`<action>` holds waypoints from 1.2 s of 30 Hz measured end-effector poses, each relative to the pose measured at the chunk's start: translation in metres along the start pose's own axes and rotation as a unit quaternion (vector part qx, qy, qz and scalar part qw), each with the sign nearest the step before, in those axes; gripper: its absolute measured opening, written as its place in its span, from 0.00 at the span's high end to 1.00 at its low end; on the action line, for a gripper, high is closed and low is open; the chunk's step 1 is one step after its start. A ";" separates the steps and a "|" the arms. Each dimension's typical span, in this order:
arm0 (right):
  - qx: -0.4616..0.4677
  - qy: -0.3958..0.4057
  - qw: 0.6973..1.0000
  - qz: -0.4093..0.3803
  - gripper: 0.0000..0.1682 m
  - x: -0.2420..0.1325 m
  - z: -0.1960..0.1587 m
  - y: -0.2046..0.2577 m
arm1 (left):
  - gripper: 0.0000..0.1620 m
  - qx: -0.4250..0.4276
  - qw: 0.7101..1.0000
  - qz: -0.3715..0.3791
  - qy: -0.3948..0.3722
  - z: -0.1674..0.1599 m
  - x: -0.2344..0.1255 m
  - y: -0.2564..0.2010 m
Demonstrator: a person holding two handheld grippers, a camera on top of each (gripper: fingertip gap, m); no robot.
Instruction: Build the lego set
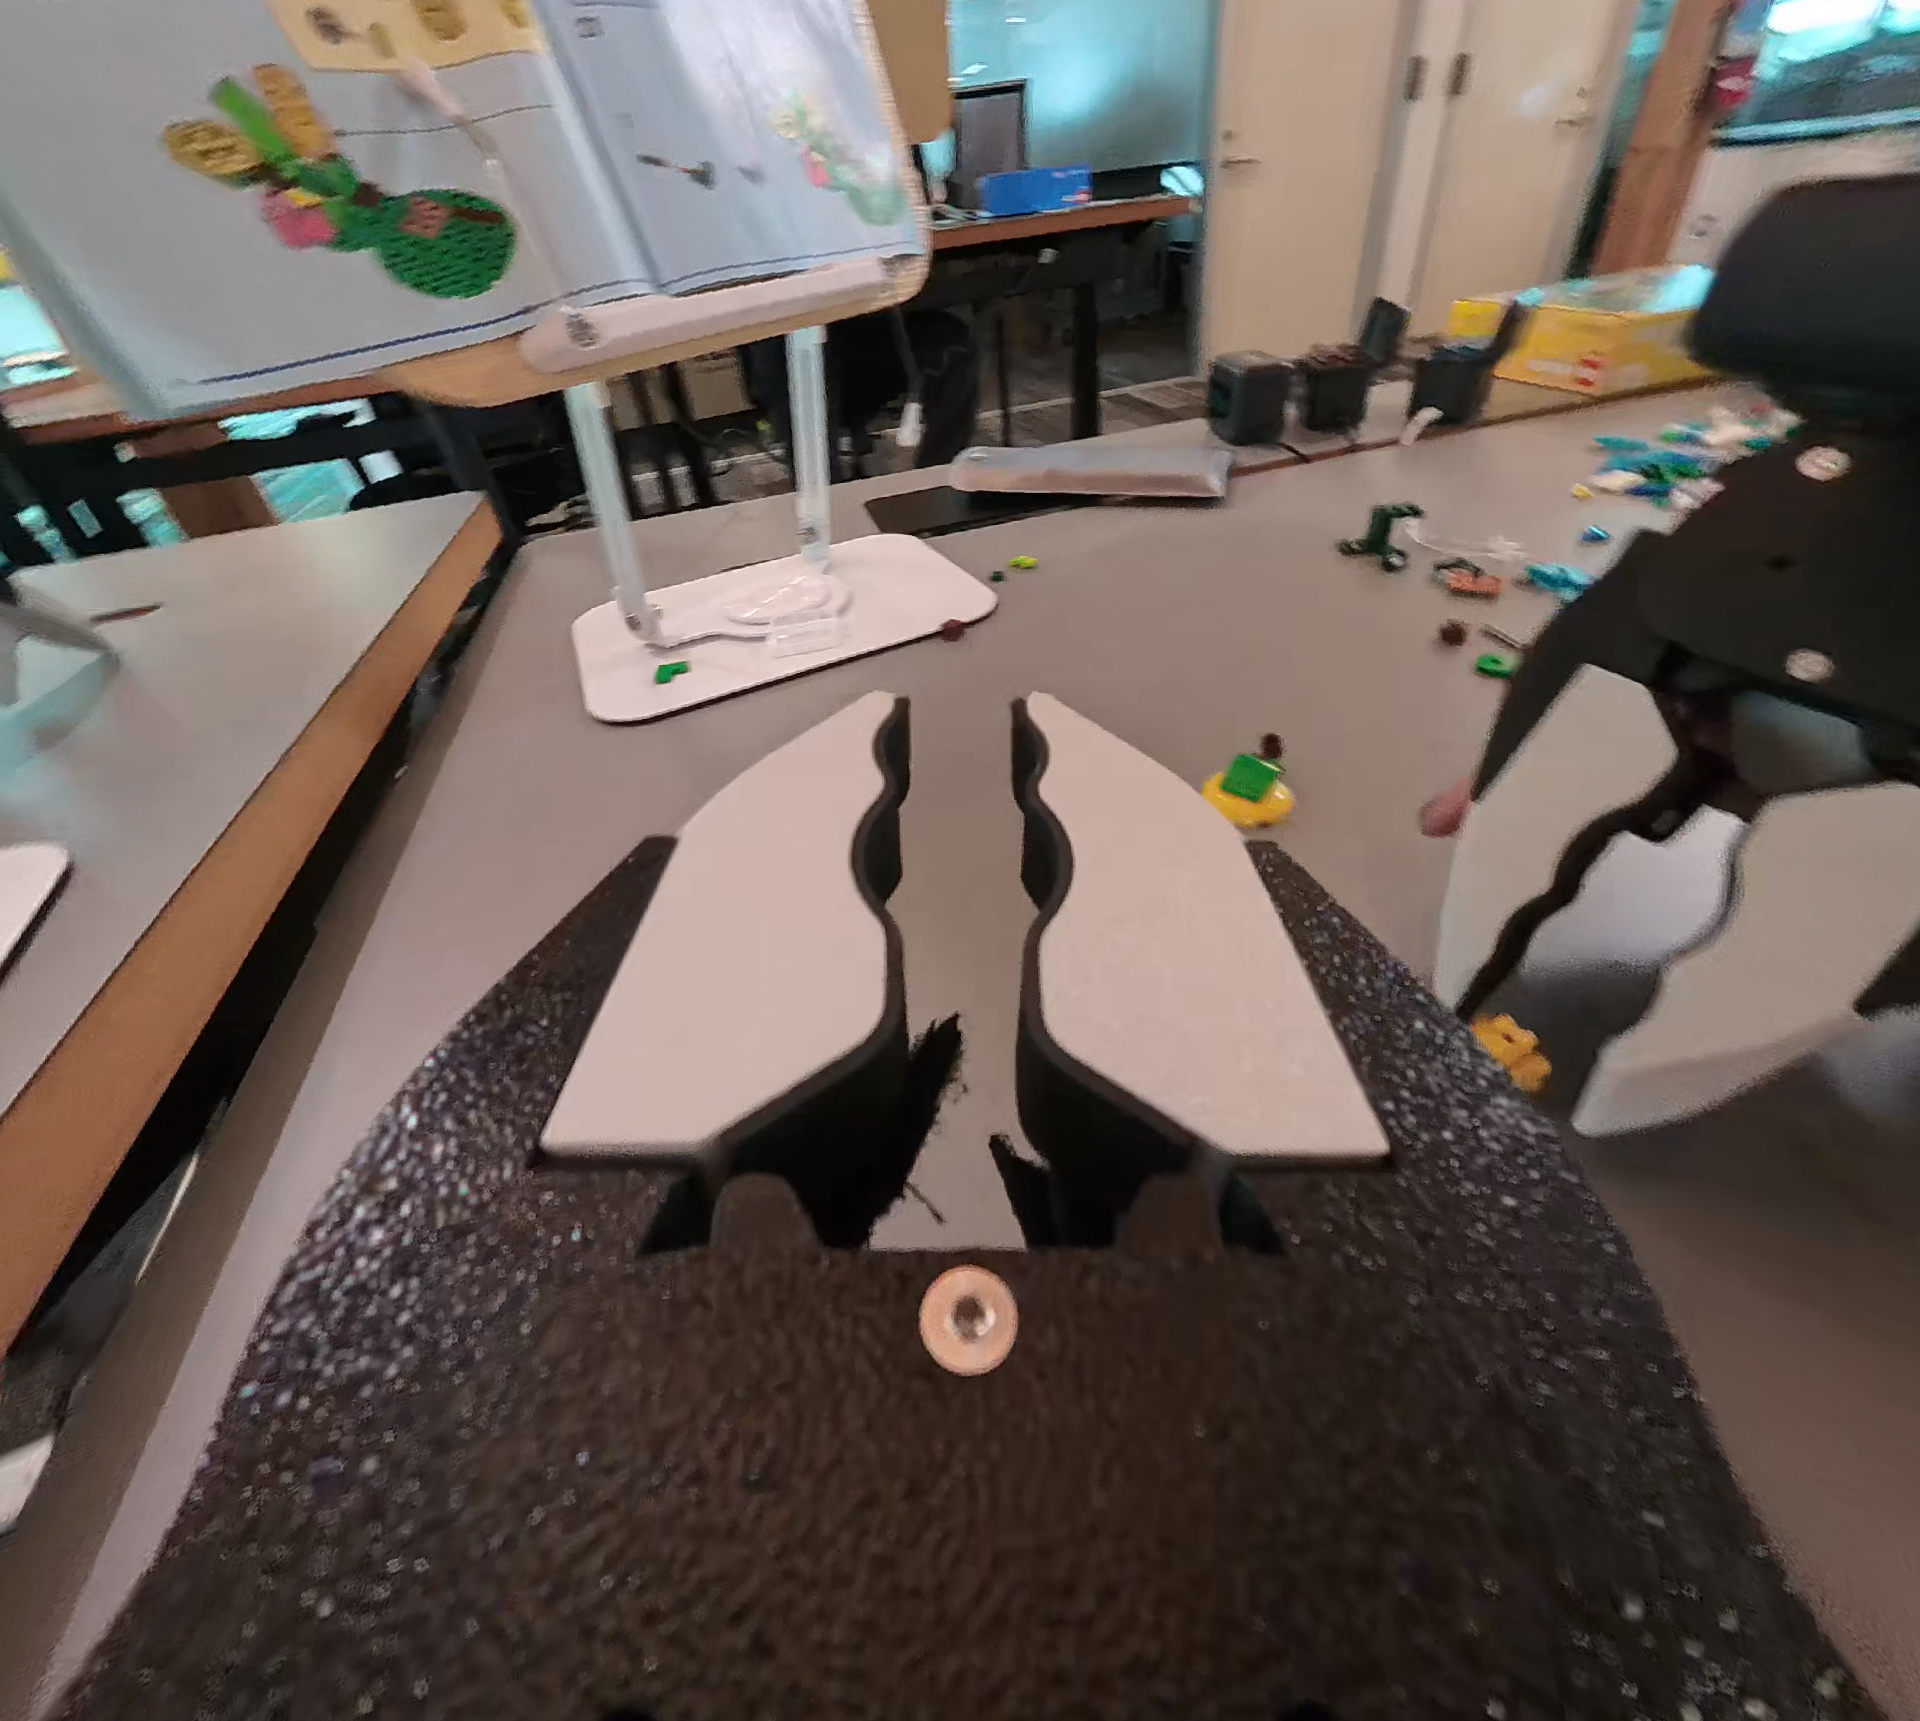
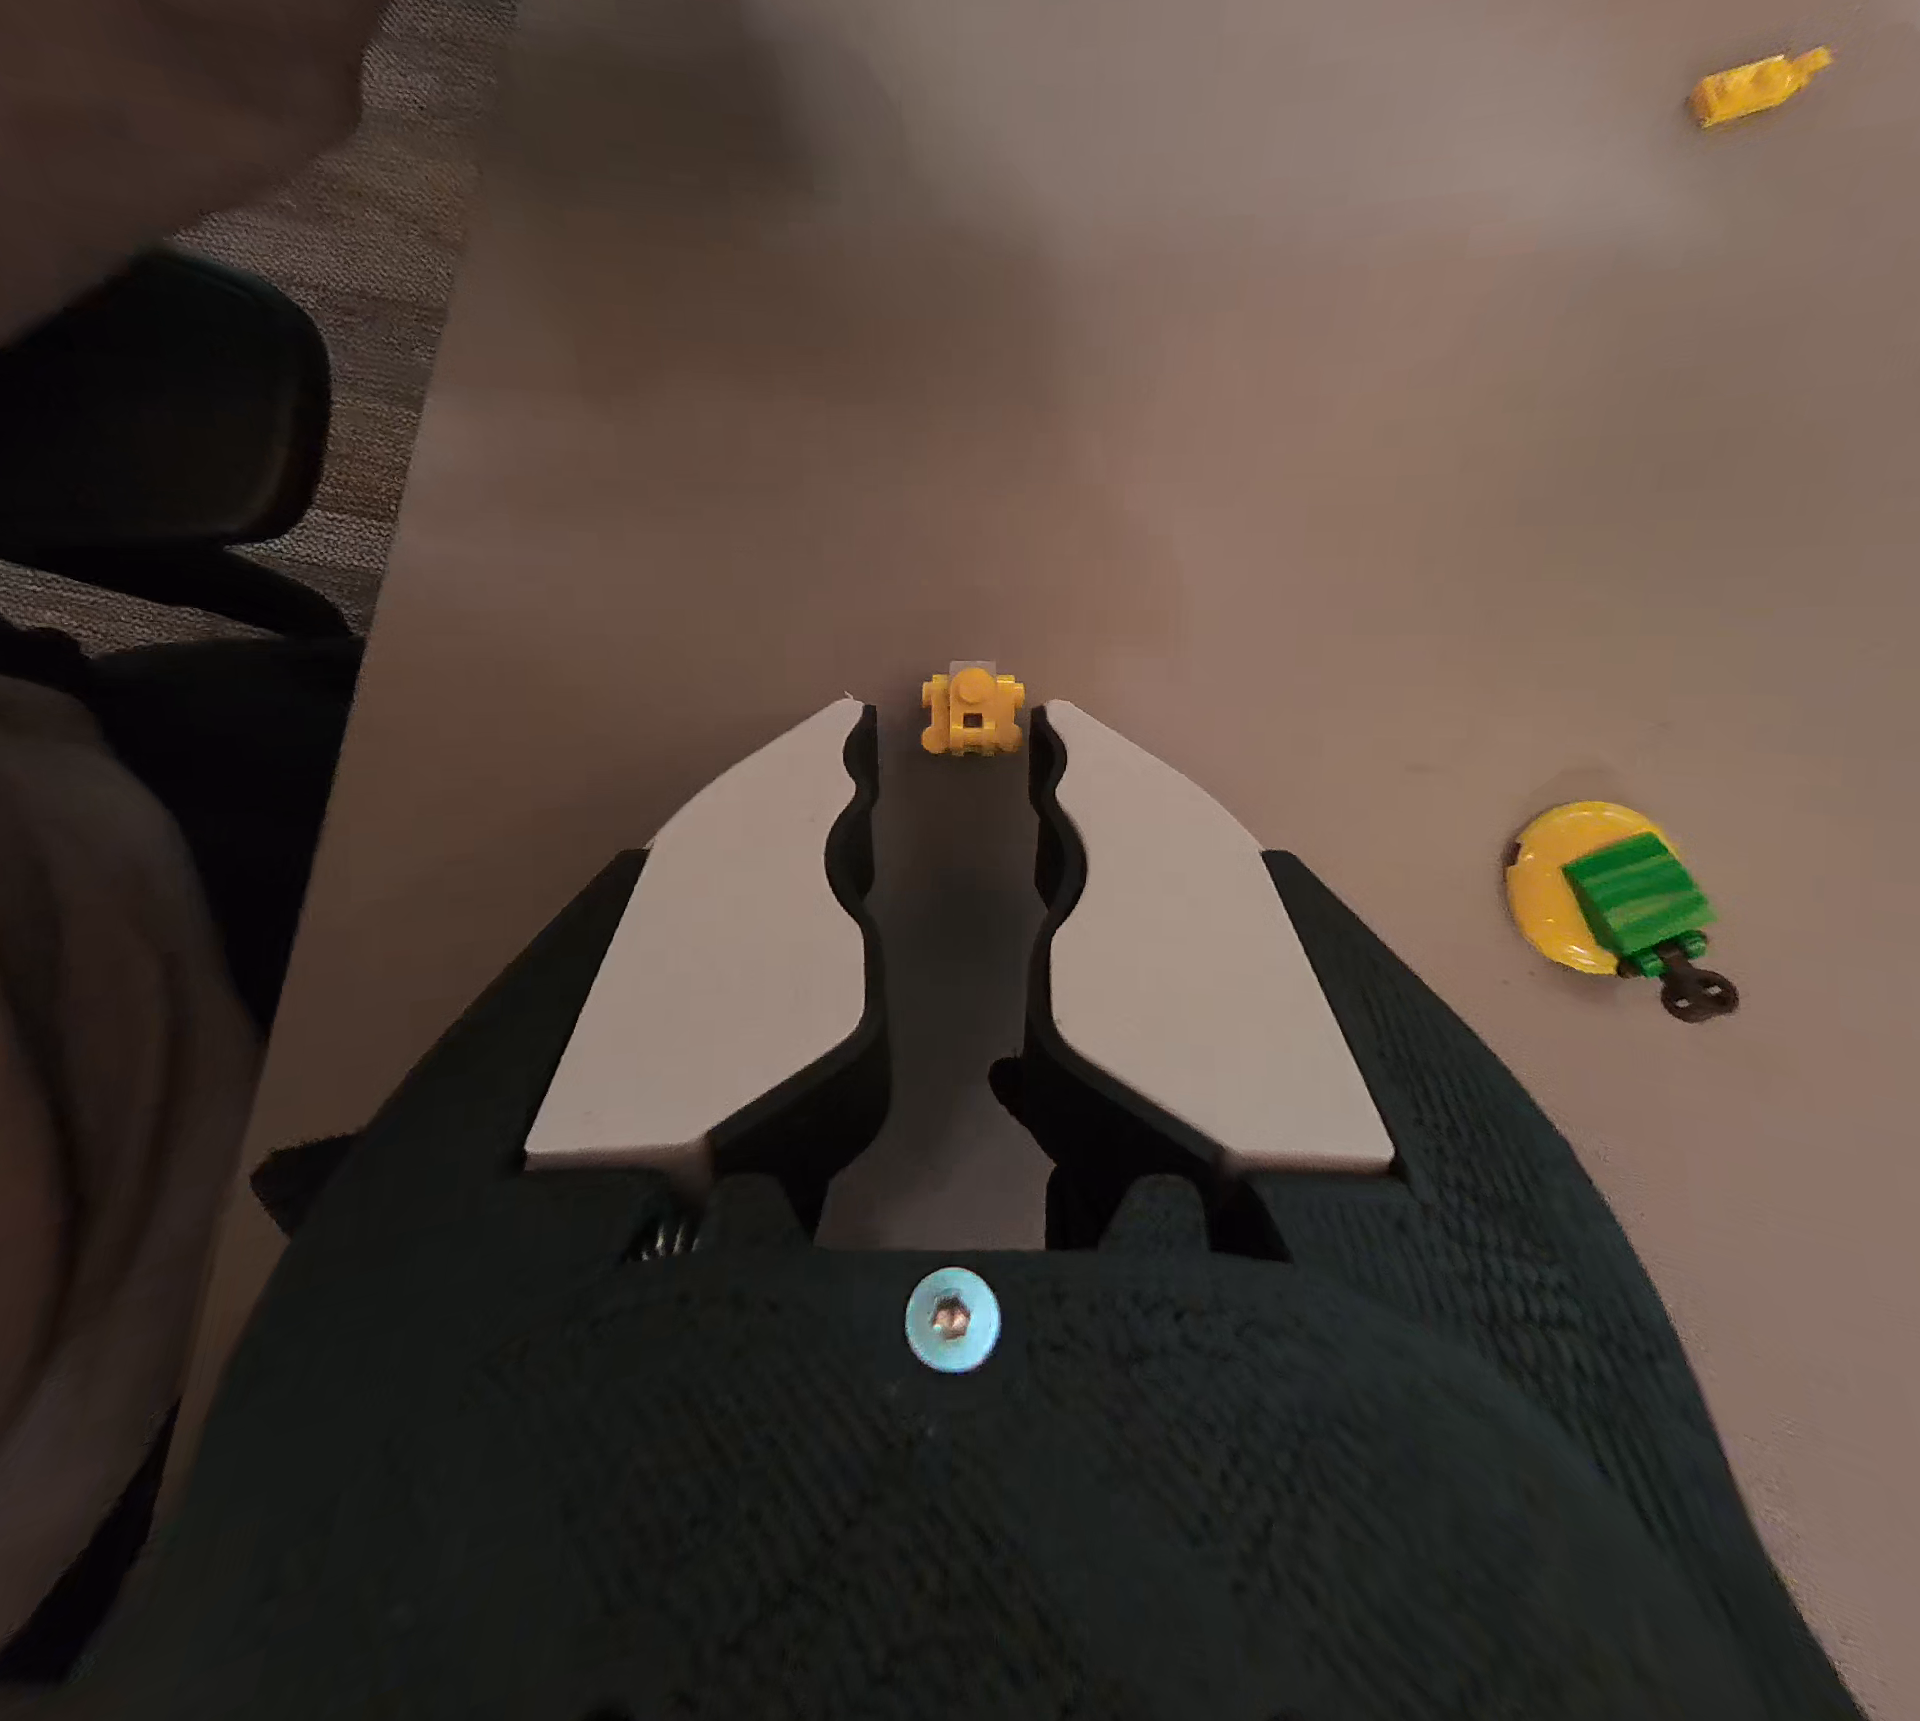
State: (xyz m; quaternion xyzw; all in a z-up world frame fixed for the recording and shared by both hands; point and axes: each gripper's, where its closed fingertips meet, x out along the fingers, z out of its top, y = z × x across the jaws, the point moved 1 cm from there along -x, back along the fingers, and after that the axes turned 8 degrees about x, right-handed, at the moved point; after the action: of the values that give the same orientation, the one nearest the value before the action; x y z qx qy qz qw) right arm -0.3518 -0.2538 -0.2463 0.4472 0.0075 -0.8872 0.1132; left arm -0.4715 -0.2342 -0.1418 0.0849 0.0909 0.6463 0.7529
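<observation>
Nearest to us, our right gripper [image 2: 956, 715] points down at the grey matte surface [image 2: 1299, 424] with its fingers apart, and a small yellow lego piece with one stud on top [image 2: 972, 713] lies on the surface right at the fingertips, in the gap between them, untouched as far as we can tell. To the right of it sits a round yellow lego dish carrying a green ridged brick with a dark pin [image 2: 1600, 897], and farther off to the right lies a flat yellow lego sliver [image 2: 1756, 87].

Our left gripper [image 1: 961, 715] hovers over the same surface with its fingers parted and nothing between them. Just beyond its tips and to the right we see the same yellow dish with its green brick. Farther on stands a white book stand with a flat base [image 1: 779, 622], holding an open instruction booklet with pictures of a green plant model [image 1: 436, 144]. Far to the right, loose blue, green and white lego pieces [image 1: 1662, 466] are scattered, with a yellow cardboard box [image 1: 1579, 341] behind them.
</observation>
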 end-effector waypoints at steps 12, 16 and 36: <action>-0.117 -0.034 0.992 -0.036 0.90 -0.033 0.019 0.001 | 0.64 0.004 0.943 -0.320 0.093 -0.027 -0.013 -0.095; -0.126 -0.015 0.992 -0.023 0.90 -0.052 0.024 0.003 | 0.66 0.179 0.943 -0.265 0.091 -0.024 0.000 -0.104; -0.251 0.067 0.965 -0.038 0.90 -0.062 0.031 -0.002 | 0.89 0.196 0.936 -0.290 0.042 -0.009 0.006 -0.128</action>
State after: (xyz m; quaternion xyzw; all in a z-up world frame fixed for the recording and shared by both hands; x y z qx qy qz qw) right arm -0.3410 -0.2438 -0.1792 0.4619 0.2546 -0.8287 0.1871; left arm -0.3498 -0.2472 -0.1820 0.1732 0.2678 0.3728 0.8714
